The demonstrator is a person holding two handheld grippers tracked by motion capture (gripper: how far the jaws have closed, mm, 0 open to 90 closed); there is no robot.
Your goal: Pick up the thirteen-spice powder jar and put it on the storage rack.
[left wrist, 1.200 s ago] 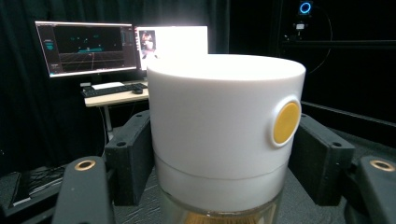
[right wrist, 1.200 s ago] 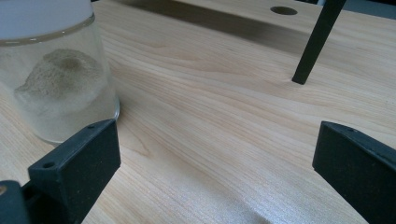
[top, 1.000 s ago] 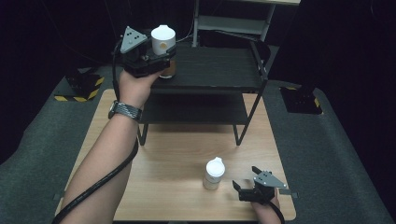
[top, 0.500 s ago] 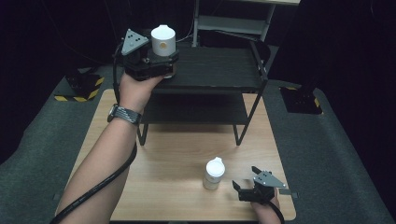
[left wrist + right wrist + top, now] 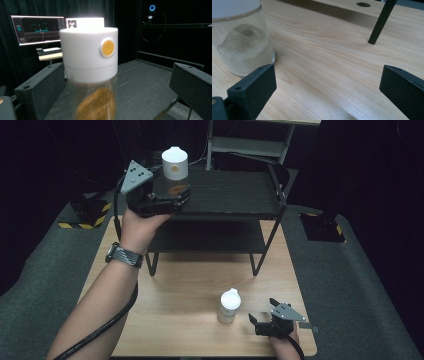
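While my left gripper sits at the near left corner of the black shelf rack, its jaws have just been opening and now stand spread, the brown-filled jar upright between them with a gap on either side, so I judge it set down on the top shelf and free. From that gripper the jar lies straight ahead, its long axis vertical, white cap up, so I'd say backing out along the jaws' own line is what clears it without a knock. My right gripper rests low on the wooden counter near its front right edge, jaws also spread and holding nothing. A second jar of pale powder stands upright just to its left, apart from the jaws; that hand is plainly the nearer. Around the counter the room is dark, with grey matting on the floor.
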